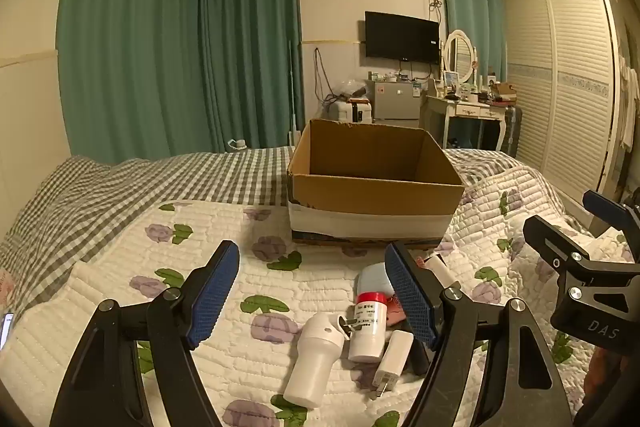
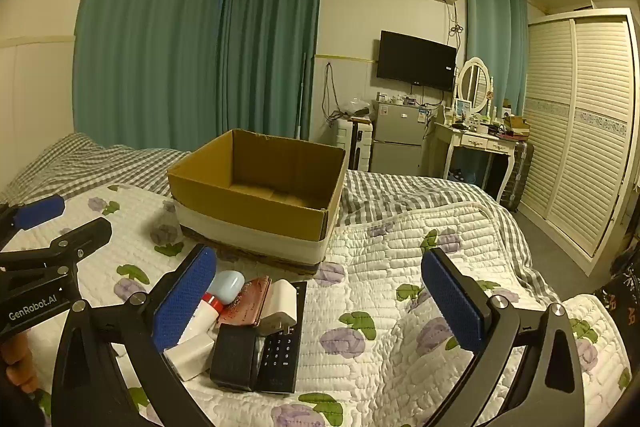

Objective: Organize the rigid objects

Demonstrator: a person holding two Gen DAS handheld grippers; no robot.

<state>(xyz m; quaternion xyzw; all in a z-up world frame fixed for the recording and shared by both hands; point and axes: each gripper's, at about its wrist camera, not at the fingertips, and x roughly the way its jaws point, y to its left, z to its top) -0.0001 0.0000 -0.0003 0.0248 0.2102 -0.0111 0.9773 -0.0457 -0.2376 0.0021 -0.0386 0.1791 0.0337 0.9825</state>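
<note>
Both grippers hang over the bed with their jaws spread wide and nothing between them. Between the blue pads of the left gripper (image 1: 312,297) lies a small pile on the quilt (image 1: 120,267): a white bottle (image 1: 314,361) on its side, a white jar with a red cap (image 1: 368,327) just beside it and touching it, and a white charger (image 1: 394,357) with its prongs pointing toward the camera. A pale blue case (image 1: 372,277) sits just behind the red cap, partly hidden by the right-hand pad.

From the right wrist view, the right gripper (image 2: 320,307) has the same pile at its left pad. Closest to it are a black box (image 2: 234,357) resting on a black remote (image 2: 284,347), with another white charger (image 2: 282,303) leaning on the remote's far end. A reddish-brown wallet (image 2: 246,303) lies beside that charger, touching it, and the pale blue case (image 2: 226,285) shows behind it.

Beyond the pile, near it but apart, stands an open cardboard box (image 1: 372,179) with a white band around its lower part. It sits on the bed where the flowered quilt meets a grey checked sheet (image 1: 160,183). Its floor looks bare in the right wrist view.

Farther off are green curtains (image 1: 160,47), a wall television (image 1: 402,37) and a white wardrobe (image 1: 560,75).
</note>
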